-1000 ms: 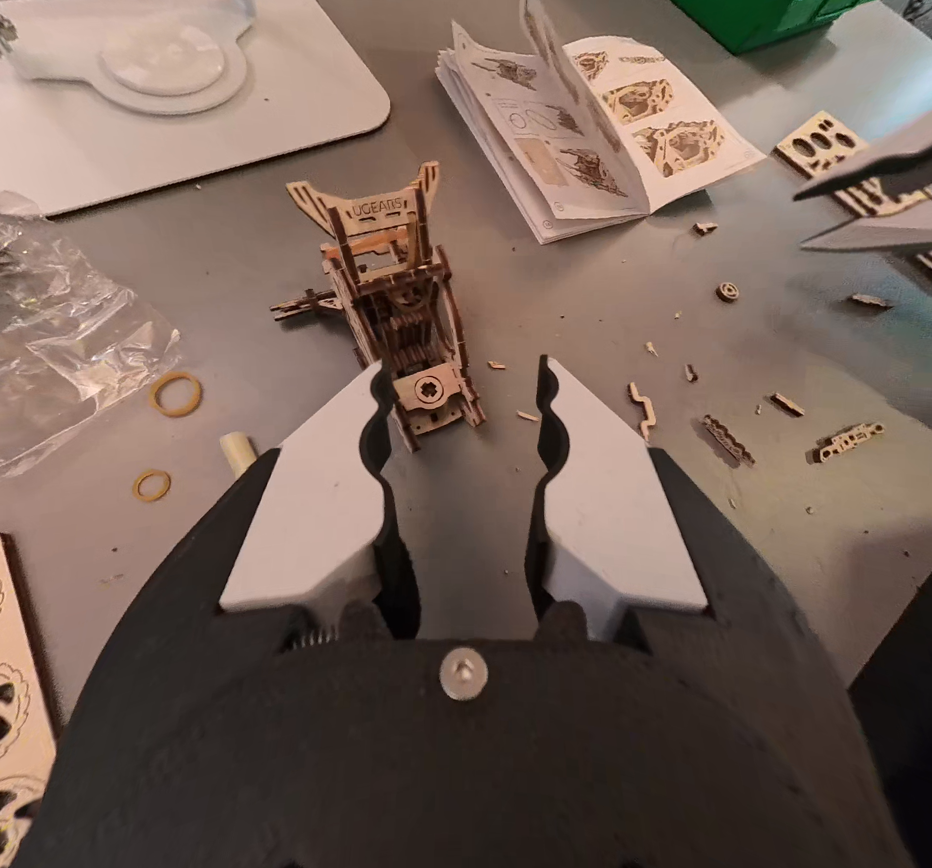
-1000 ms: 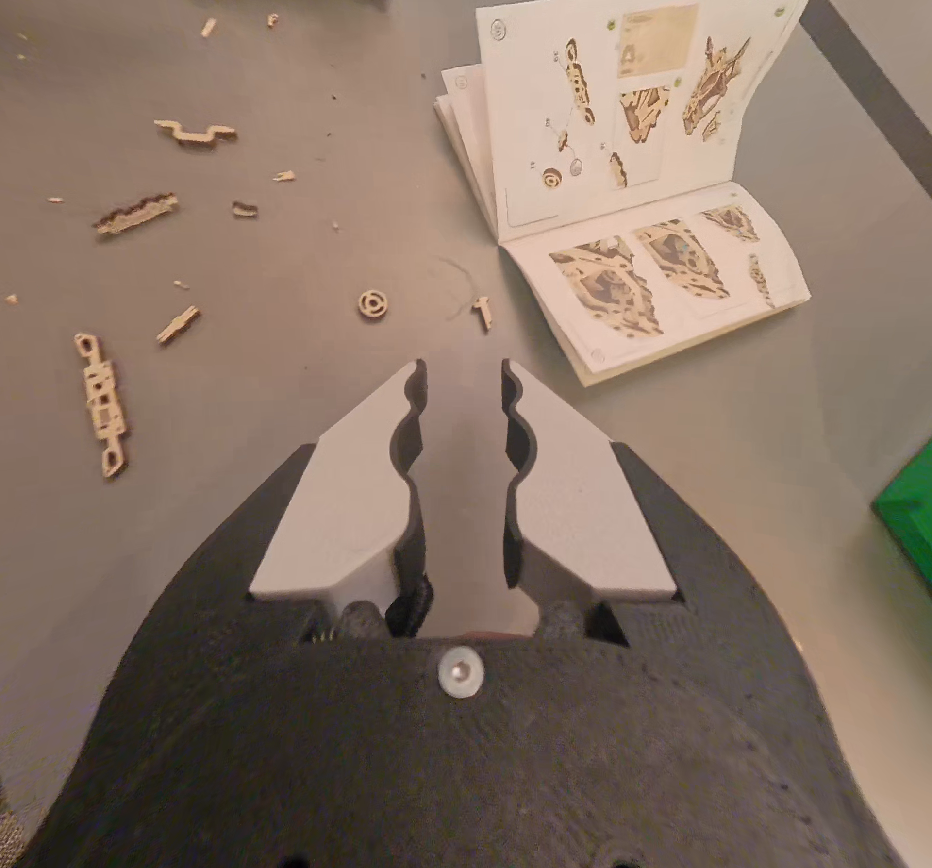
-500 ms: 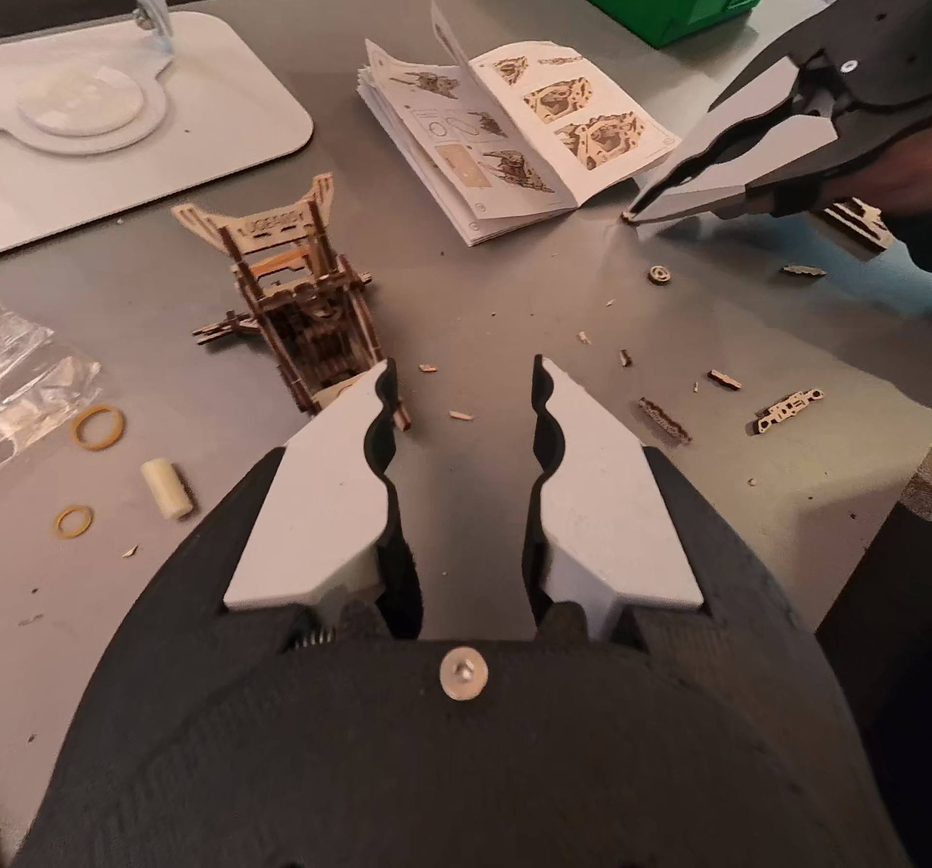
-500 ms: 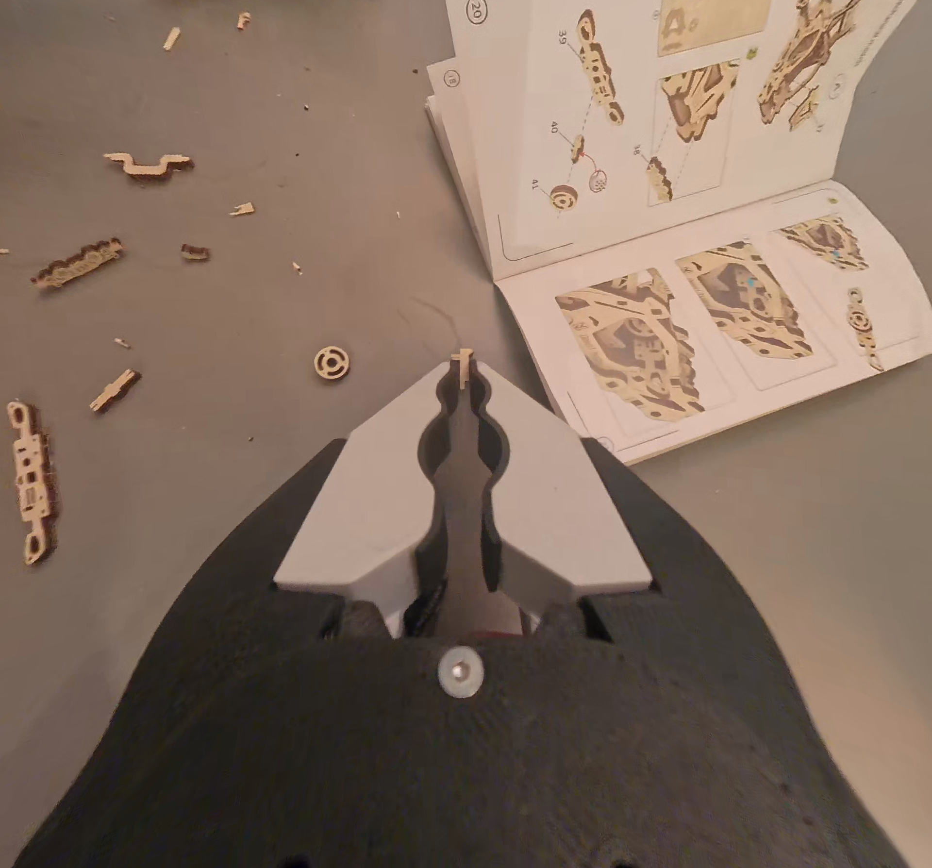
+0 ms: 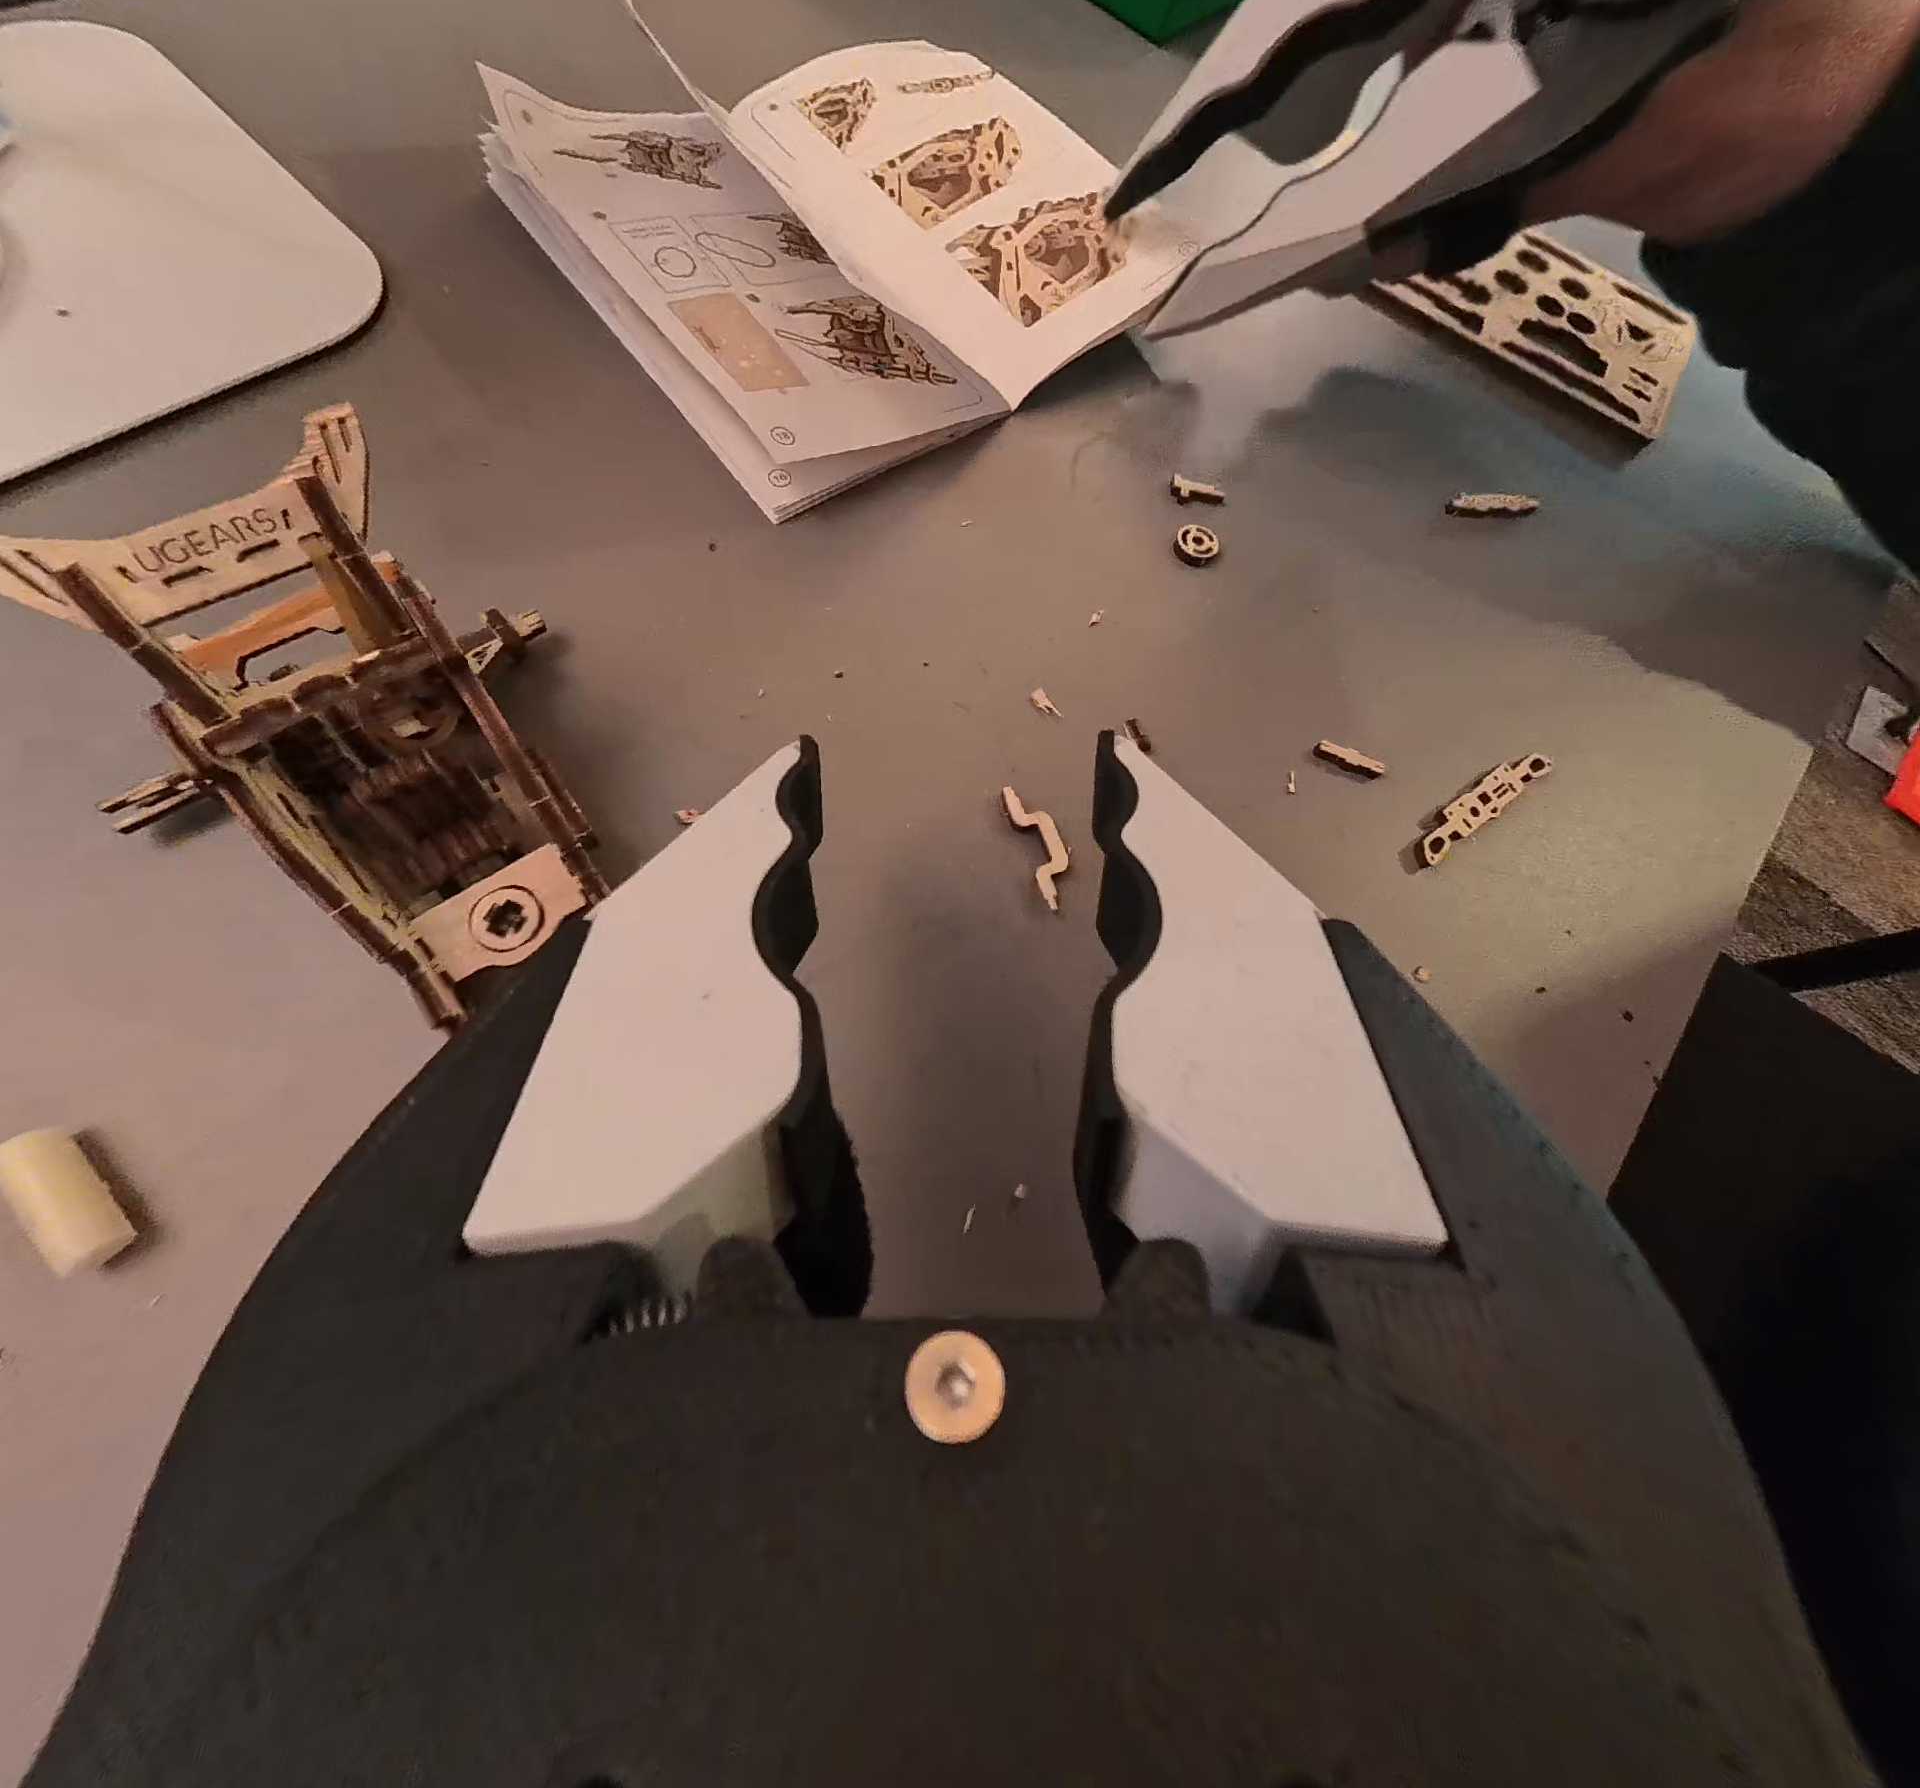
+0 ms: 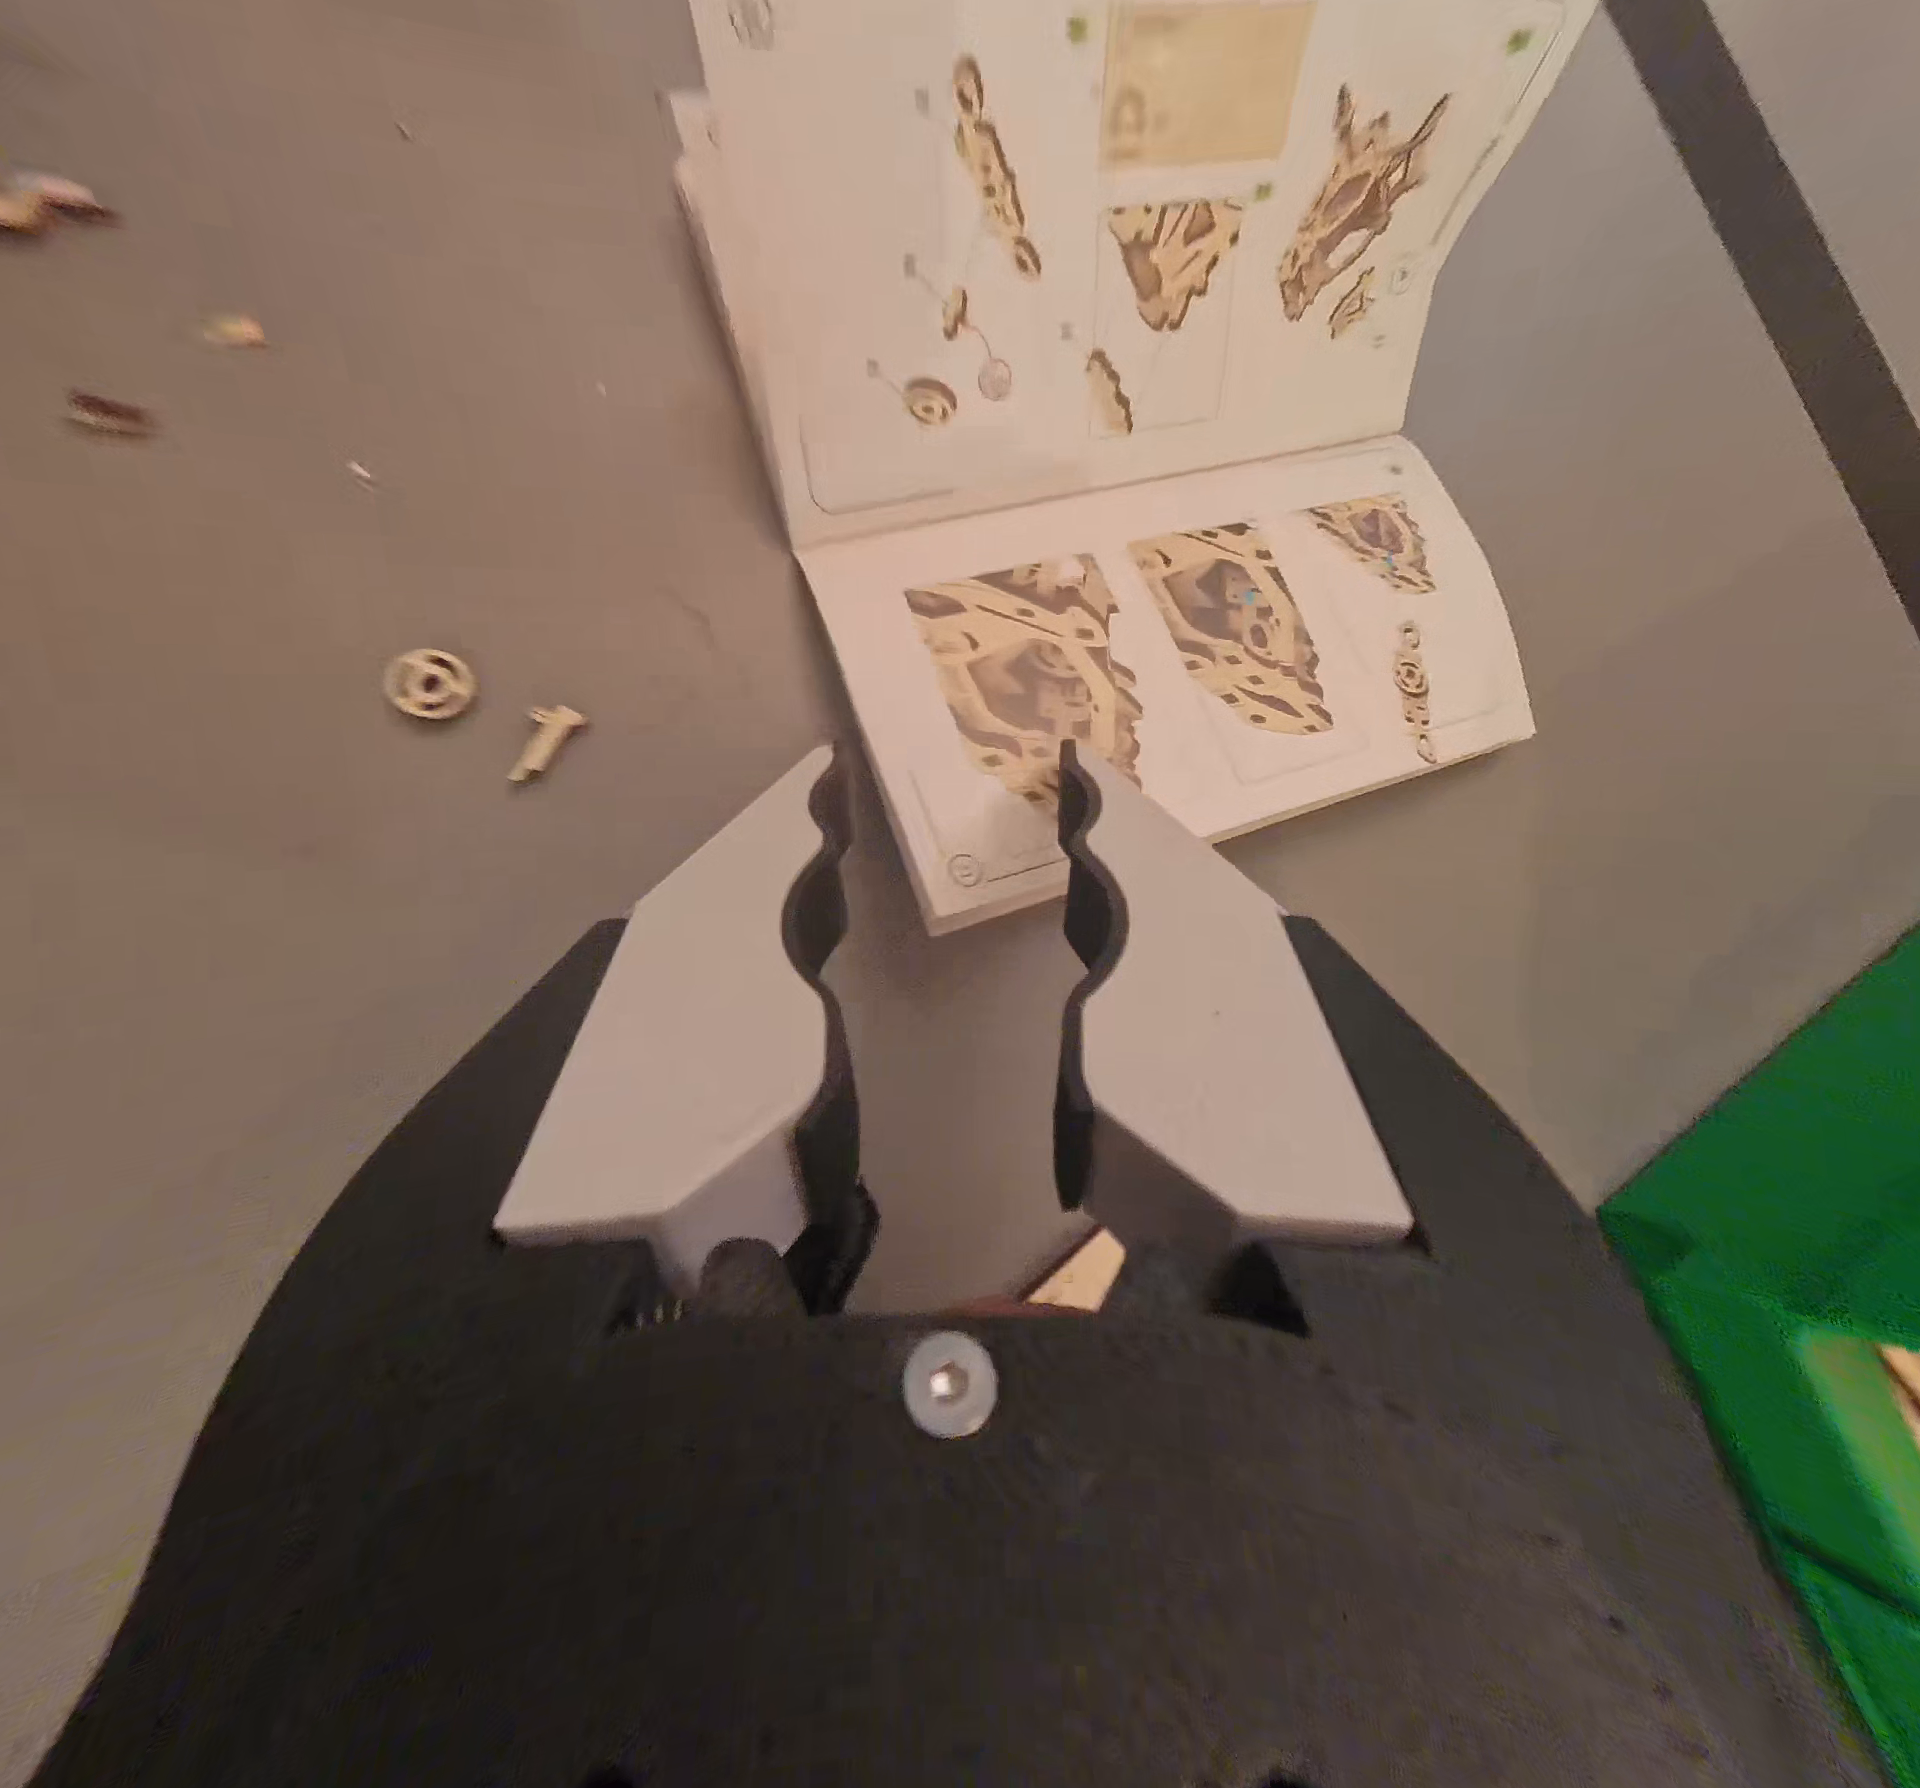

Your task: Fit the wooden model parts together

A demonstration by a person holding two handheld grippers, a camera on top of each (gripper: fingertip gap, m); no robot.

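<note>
The half-built wooden model (image 5: 343, 751) stands on the grey table left of my left gripper (image 5: 951, 751), which is open and empty above the table. A small S-shaped wooden piece (image 5: 1039, 845) lies just inside its right finger. My right gripper (image 6: 951, 782) is open and empty above the near corner of the open instruction booklet (image 6: 1143, 388). It also shows in the left wrist view (image 5: 1132, 268), raised over the booklet (image 5: 810, 284). A small wooden peg (image 6: 545, 741) and a wooden ring (image 6: 429, 686) lie on the table left of the right gripper.
A green bin (image 6: 1787, 1271) is at the right. A punched wooden sheet (image 5: 1538, 325), a long slotted piece (image 5: 1481, 808) and several chips lie on the table. A white stand base (image 5: 156, 232) is far left, and a cream cylinder (image 5: 68, 1198) near left. Some 20 cm of space lies between my two pairs of fingers. The small S-shaped wooden piece (image 5: 1039, 845) lies around 5 cm away from my left fingertips. The left gripper is farther from the small wooden peg (image 6: 545, 741), some 15 cm, than the right, some 6 cm.
My right gripper was shut on the small peg, has opened and risen over the booklet corner; the peg now lies on the table. My left gripper has shifted right, away from the model.
</note>
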